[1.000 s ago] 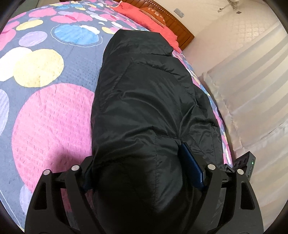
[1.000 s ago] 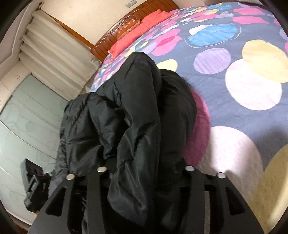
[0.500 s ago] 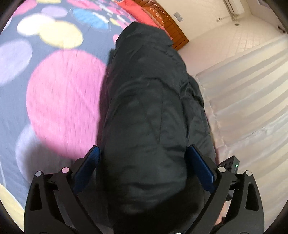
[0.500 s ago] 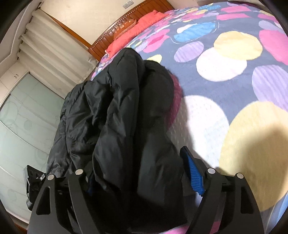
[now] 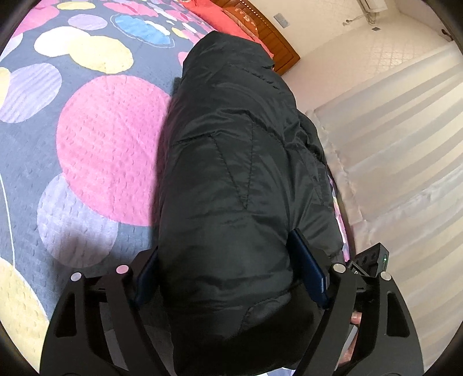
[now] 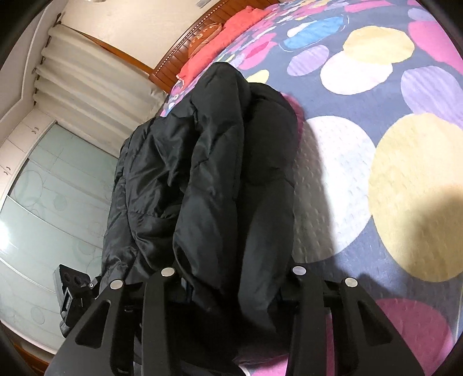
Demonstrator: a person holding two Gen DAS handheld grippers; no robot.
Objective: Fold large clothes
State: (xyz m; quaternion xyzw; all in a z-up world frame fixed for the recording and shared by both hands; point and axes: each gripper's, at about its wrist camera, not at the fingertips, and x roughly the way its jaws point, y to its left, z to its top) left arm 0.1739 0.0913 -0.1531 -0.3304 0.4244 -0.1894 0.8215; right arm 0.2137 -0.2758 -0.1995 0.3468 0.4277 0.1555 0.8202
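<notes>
The black puffer jacket lies lengthwise on the bed, bunched into a thick roll running from 6 toward 12 o'clock near the mattress edge. The left gripper is clenched around its near end, blue pads pressed into the padding. The right gripper grips a bundled layer too. Judging by the lumpy layers, folding is underway but no neat flat stack exists.

The polka-dot bedspread fills the 9 o'clock side; red pillows and a wooden headboard sit at 12, curtains at 3.
</notes>
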